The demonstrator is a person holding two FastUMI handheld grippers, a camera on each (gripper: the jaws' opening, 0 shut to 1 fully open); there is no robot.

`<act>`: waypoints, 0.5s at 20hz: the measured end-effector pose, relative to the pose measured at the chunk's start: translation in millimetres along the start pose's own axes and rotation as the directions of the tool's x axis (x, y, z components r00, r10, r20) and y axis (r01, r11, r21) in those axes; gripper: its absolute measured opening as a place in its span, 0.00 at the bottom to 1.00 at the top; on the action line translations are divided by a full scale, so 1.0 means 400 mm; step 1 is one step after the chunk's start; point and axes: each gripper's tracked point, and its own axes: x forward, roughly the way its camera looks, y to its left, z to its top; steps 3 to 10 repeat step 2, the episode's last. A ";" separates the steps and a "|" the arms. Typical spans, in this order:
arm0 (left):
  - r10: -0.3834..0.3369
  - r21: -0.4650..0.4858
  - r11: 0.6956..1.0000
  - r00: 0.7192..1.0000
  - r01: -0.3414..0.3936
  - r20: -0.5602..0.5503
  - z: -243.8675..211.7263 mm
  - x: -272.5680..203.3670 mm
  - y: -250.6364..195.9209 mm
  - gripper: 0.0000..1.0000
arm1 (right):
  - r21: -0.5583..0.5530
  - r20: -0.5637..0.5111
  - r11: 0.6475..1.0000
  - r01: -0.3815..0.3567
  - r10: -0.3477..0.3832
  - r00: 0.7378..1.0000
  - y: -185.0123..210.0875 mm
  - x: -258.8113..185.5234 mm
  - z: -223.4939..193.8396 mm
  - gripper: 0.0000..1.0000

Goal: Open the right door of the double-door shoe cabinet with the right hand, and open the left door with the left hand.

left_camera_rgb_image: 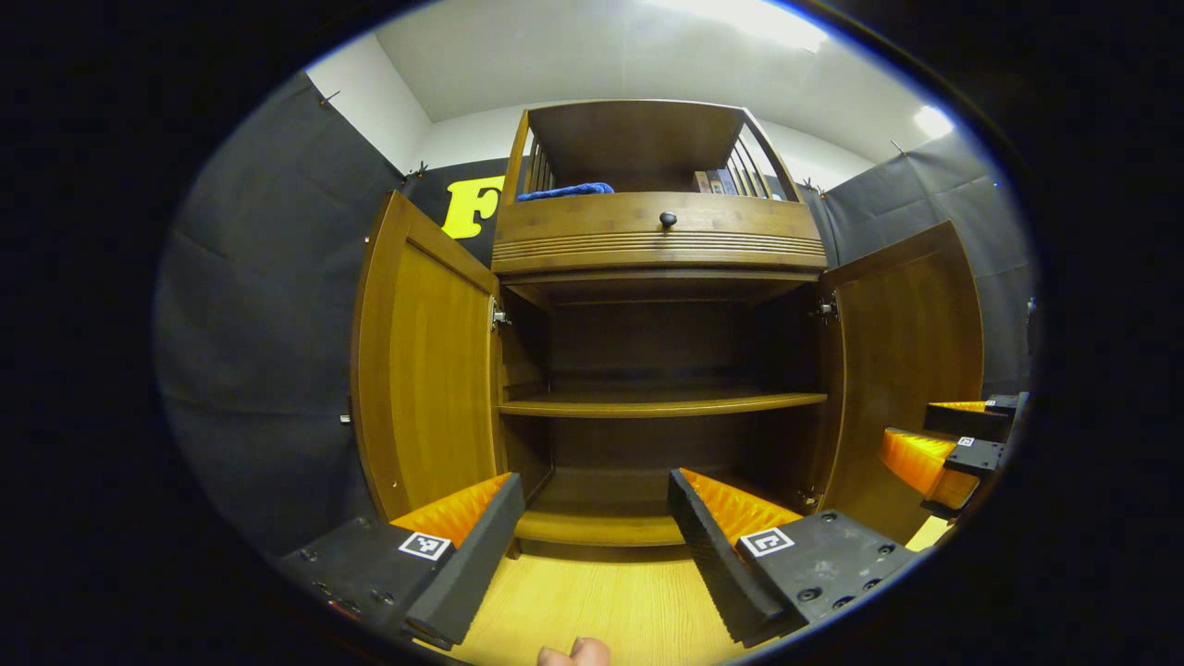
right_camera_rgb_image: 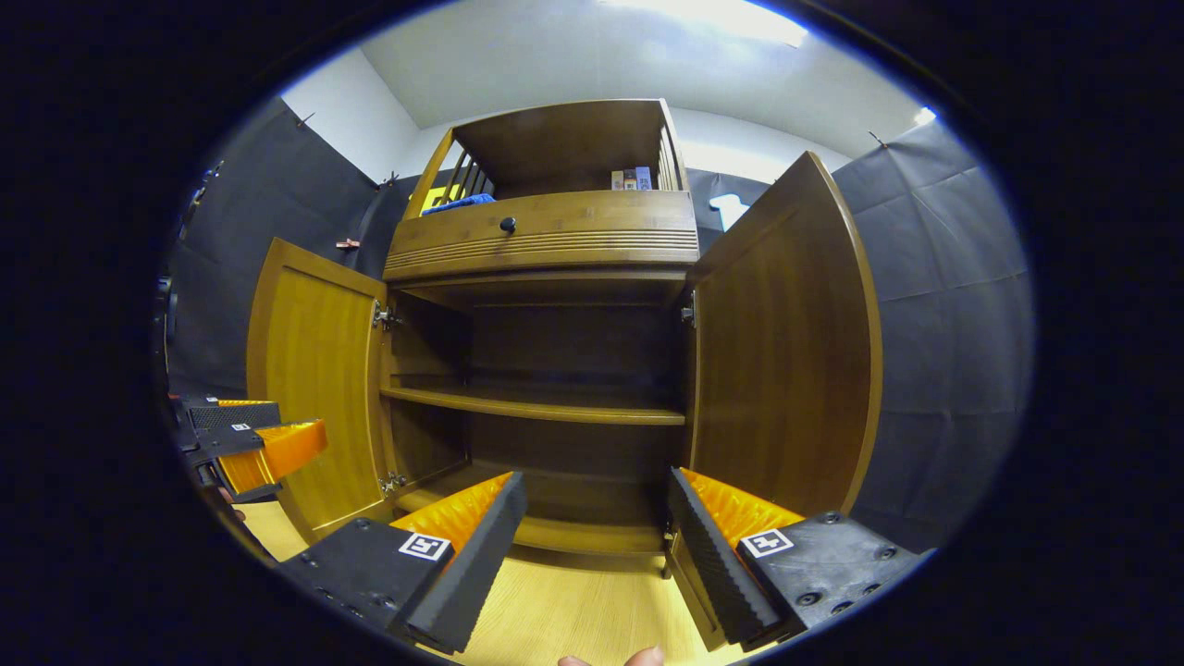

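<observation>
The wooden shoe cabinet [left_camera_rgb_image: 659, 242] stands ahead with both doors swung wide. Its left door [left_camera_rgb_image: 424, 361] and right door [left_camera_rgb_image: 906, 370] hang outward, baring an inner shelf [left_camera_rgb_image: 661, 403] with nothing on it. My left gripper [left_camera_rgb_image: 597, 518] is open in front of the cabinet's base, holding nothing. In the right gripper view the same cabinet [right_camera_rgb_image: 546, 240] shows its left door [right_camera_rgb_image: 310, 388] and right door [right_camera_rgb_image: 786, 351] open. My right gripper [right_camera_rgb_image: 597, 518] is open and holds nothing. Each gripper appears at the other view's edge: the right gripper [left_camera_rgb_image: 943, 444], the left gripper [right_camera_rgb_image: 250, 444].
A drawer with a dark knob [left_camera_rgb_image: 667, 219] sits above the doors. The top shelf holds a blue cloth [left_camera_rgb_image: 566, 191] and some books [left_camera_rgb_image: 717, 181]. Light wooden floor [left_camera_rgb_image: 592, 601] lies before the cabinet. Black cloth walls flank both sides.
</observation>
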 end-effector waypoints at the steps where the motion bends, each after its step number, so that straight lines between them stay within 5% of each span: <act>1: 0.000 -0.001 1.000 1.000 0.000 0.000 0.001 0.000 -0.001 1.00 | 0.000 0.000 1.000 0.000 0.000 1.000 0.000 0.000 0.001 1.00; 10: -0.001 -0.002 1.000 1.000 0.001 0.001 0.003 0.000 -0.002 1.00 | 0.001 0.002 1.000 -0.002 0.002 1.000 0.001 -0.001 0.002 1.00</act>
